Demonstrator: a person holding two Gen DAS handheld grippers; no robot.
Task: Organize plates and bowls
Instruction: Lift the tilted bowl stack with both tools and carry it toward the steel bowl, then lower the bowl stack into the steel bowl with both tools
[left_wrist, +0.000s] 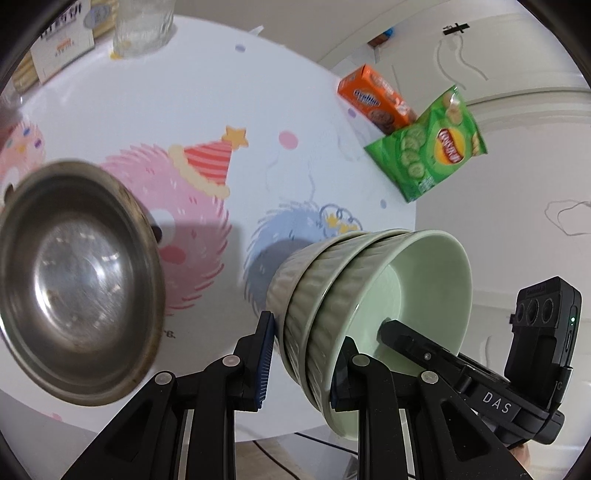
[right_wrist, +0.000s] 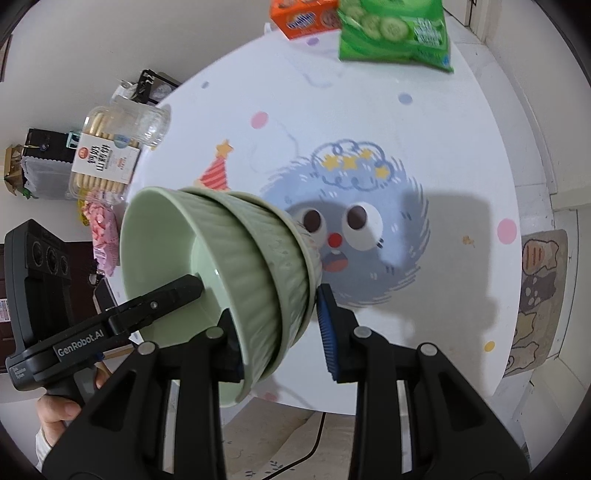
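Green bowl stack (left_wrist: 325, 295) tipped sideways above surface (left_wrist: 258, 92), near its front edge. Left gripper (left_wrist: 301, 363) jaws clamped on rim; right gripper (right_wrist: 280, 332) jaws likewise. Steel bowl (left_wrist: 74, 277) at left edge.

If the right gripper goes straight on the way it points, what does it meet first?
Probably the stack of green bowls already clamped in its jaws; past the rim, the blue monster print on the tablecloth. Depth is unclear.
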